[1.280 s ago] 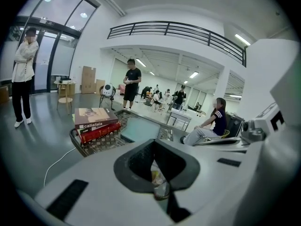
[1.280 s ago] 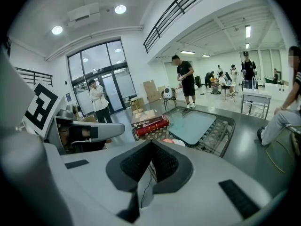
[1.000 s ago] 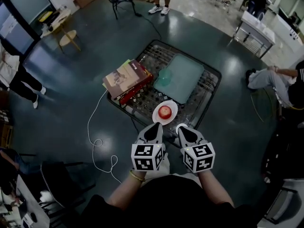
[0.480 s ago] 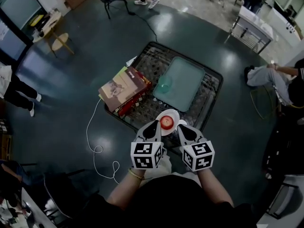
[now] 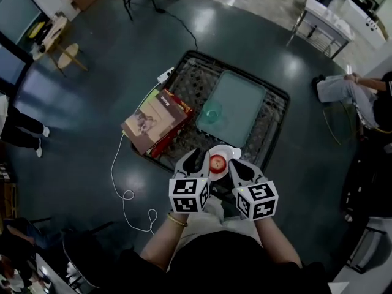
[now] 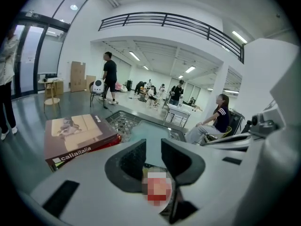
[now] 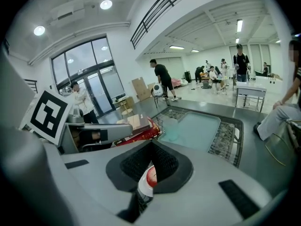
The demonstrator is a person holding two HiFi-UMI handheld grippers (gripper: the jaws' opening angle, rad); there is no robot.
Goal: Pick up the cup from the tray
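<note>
1. Red-edged books [image 5: 156,120] lie stacked on the left of the wire-topped table [image 5: 277,112], clear of the job.
2. The left gripper [image 5: 197,159] hovers at the table's near edge, just left of a white plate [image 5: 231,151] bearing an apple [image 5: 217,162]. Its jaws stand a little apart with nothing between them, and they have just been opening.
3. The cup [image 5: 212,111], translucent green, stands upright at the near left corner of the pale teal tray [image 5: 242,100]. It is beyond the plate and well apart from both grippers.
4. The right gripper [image 5: 236,165] sits just right of the plate, with its jaws closed together and empty.
5. This looks like the approach step, as nothing is gripped yet. Next, the left gripper probably has to pass over the plate, spread wider and take the cup's wall without tipping it.
6. A second ago the plate lay ahead of both grippers, and now they flank it. The table has drawn nearer in the head view, and the left jaws were then together.
</note>
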